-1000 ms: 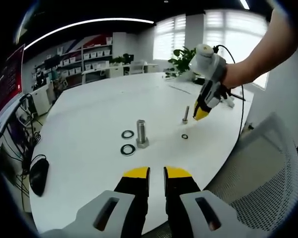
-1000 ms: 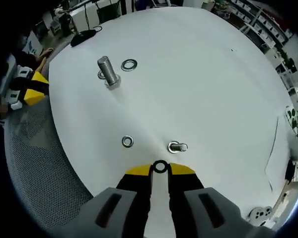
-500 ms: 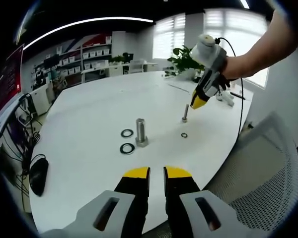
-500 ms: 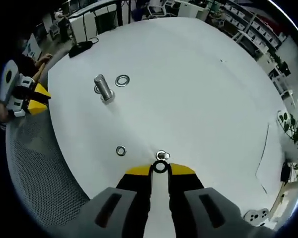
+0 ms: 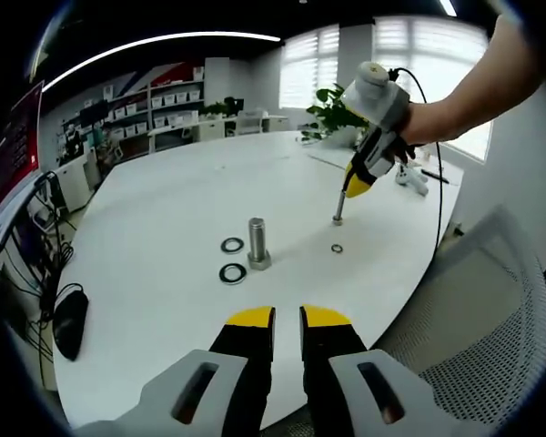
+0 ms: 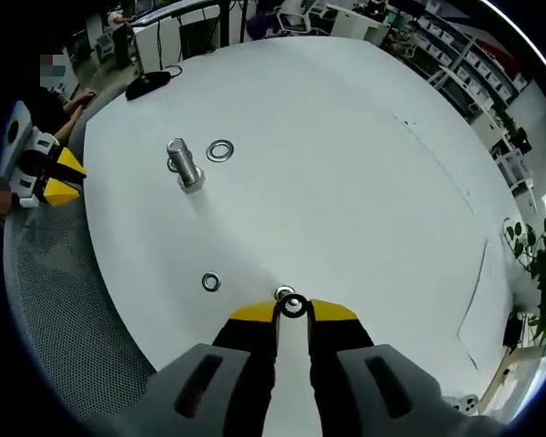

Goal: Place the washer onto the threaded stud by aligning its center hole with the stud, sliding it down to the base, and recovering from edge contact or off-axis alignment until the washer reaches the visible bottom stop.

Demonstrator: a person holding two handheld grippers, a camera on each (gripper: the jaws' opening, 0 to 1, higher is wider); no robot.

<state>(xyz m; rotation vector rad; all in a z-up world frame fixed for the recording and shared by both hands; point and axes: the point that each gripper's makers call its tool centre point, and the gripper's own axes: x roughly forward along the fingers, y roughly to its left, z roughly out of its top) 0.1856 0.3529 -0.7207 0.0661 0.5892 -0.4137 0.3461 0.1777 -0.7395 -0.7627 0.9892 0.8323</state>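
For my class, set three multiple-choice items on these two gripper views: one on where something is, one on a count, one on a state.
1. Where is the right gripper?
A. Over the small stud
B. Over the large bolt
C. Off the table

2. How many washers lie flat on the table?
A. One
B. Three
C. Five

3. What is the left gripper holding?
A. A washer
B. A bolt
C. Nothing

Answers: 1 A, its tips hang just above the stud's top. 2 B, two lie by the large bolt and one near the stud. 3 C, its jaws stand near shut with nothing between them; the right one grips the held washer.
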